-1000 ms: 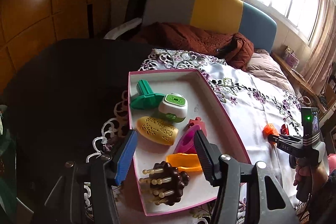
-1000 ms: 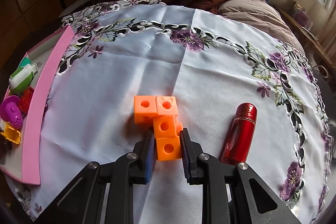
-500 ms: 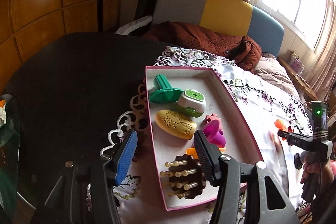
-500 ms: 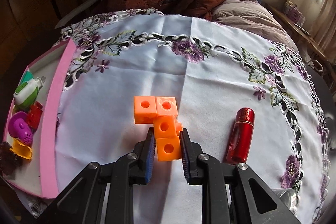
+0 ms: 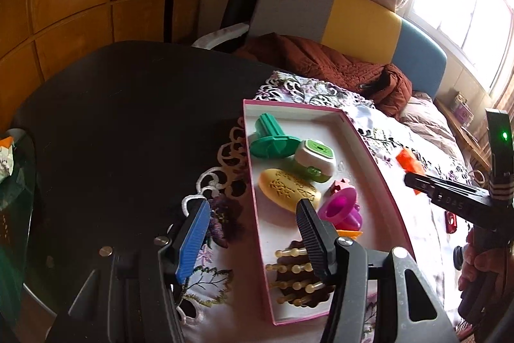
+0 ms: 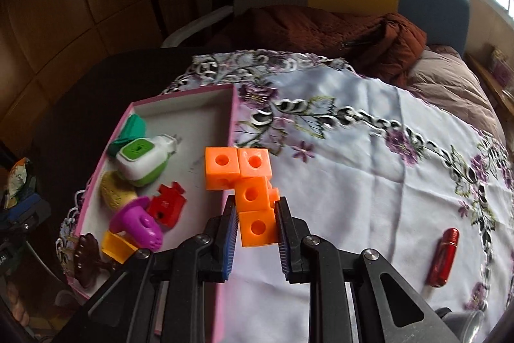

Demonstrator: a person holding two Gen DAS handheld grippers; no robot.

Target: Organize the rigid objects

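White embroidered cloth (image 6: 369,169) covers the dark round table, with a multicoloured sofa behind. At nine o'clock of the right wrist view sits the pink-rimmed tray (image 6: 232,118), already holding a green stand (image 5: 271,139), a green-and-white gadget (image 6: 141,161), a yellow oval (image 5: 289,190), a red piece (image 6: 167,204), a purple funnel-like toy (image 6: 136,225), an orange-yellow piece (image 6: 114,245) and a brown pronged massager (image 5: 297,274).

The right gripper (image 6: 257,229) is clamped on the orange block cluster (image 6: 249,182), lifted and hanging about over the tray's near rim, though blur leaves its height uncertain. The left gripper (image 5: 253,233) is spread wide with nothing between its jaws, near the tray's six o'clock end.

Most items look sorted; the cluster needs setting down, and the red cylinder (image 6: 445,256), at four o'clock on the cloth, remains outside.
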